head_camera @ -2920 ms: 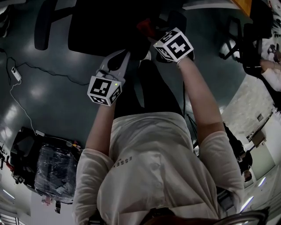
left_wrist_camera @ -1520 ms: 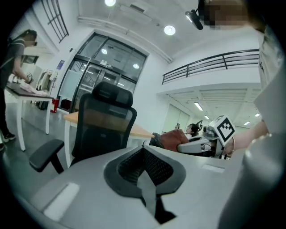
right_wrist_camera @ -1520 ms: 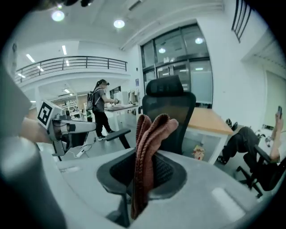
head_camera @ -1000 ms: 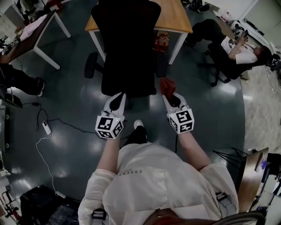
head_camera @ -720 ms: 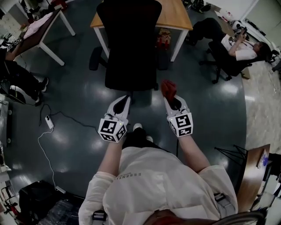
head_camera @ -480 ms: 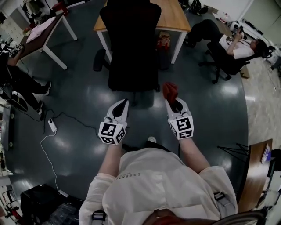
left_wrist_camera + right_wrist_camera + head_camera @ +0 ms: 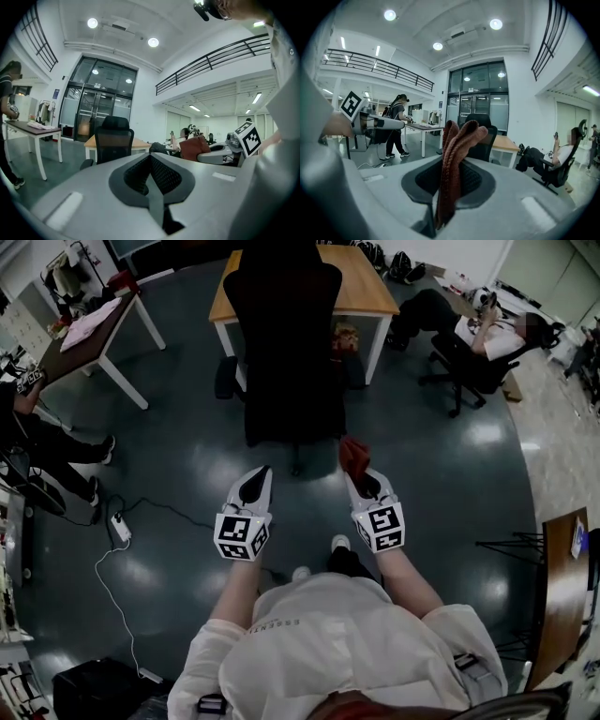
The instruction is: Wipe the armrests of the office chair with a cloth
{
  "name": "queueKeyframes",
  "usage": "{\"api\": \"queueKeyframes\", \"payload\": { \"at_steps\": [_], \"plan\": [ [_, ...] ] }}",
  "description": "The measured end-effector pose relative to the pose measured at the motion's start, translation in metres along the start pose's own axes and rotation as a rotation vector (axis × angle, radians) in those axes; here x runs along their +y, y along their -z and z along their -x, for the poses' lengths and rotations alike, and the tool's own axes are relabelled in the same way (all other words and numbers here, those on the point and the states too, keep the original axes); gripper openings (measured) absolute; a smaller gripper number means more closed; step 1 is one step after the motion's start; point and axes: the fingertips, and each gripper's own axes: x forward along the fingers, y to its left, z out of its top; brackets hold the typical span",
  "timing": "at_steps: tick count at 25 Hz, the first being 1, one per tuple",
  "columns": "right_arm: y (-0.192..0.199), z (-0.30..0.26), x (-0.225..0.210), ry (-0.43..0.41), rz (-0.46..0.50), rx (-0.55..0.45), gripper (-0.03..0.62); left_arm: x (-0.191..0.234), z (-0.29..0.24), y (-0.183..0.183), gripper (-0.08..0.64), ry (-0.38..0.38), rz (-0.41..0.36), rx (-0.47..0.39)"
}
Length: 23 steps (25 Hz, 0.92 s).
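The black office chair stands in front of me, its back towards me, with an armrest showing on its left side. My right gripper is shut on a reddish-brown cloth, which sticks up from between the jaws in the right gripper view as folded cloth. My left gripper is shut with nothing in it. Both grippers hang in the air short of the chair, side by side and apart from it. The left gripper view shows the chair and the cloth to its right.
A wooden desk stands just behind the chair. A person sits on another chair at the back right. A white table and a standing person are at the left. A power strip with its cable lies on the dark floor.
Both grippers have drawn back from the chair, which now stands farther off. The right gripper still holds the cloth; the left stays shut and empty.
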Motion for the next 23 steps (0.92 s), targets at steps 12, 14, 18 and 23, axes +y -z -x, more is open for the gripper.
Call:
{"api": "queueKeyframes", "payload": {
  "at_steps": [12, 14, 18, 23],
  "plan": [
    [-0.008, 0.017, 0.044, 0.010, -0.004, -0.022, 0.049, 0.004, 0.045, -0.011, 0.017, 0.011, -0.002, -0.064],
    [-0.009, 0.018, 0.046, 0.010, 0.002, -0.026, 0.049, 0.003, 0.047, -0.009, 0.017, 0.022, 0.008, -0.074],
    [-0.018, 0.020, 0.049, 0.019, 0.005, -0.038, 0.049, 0.004, 0.053, -0.013, 0.017, 0.060, 0.025, -0.093],
    [-0.025, 0.024, 0.050, 0.031, 0.000, -0.044, 0.049, 0.009, 0.062, -0.020, 0.017, 0.057, 0.009, -0.104]
  ]
}}
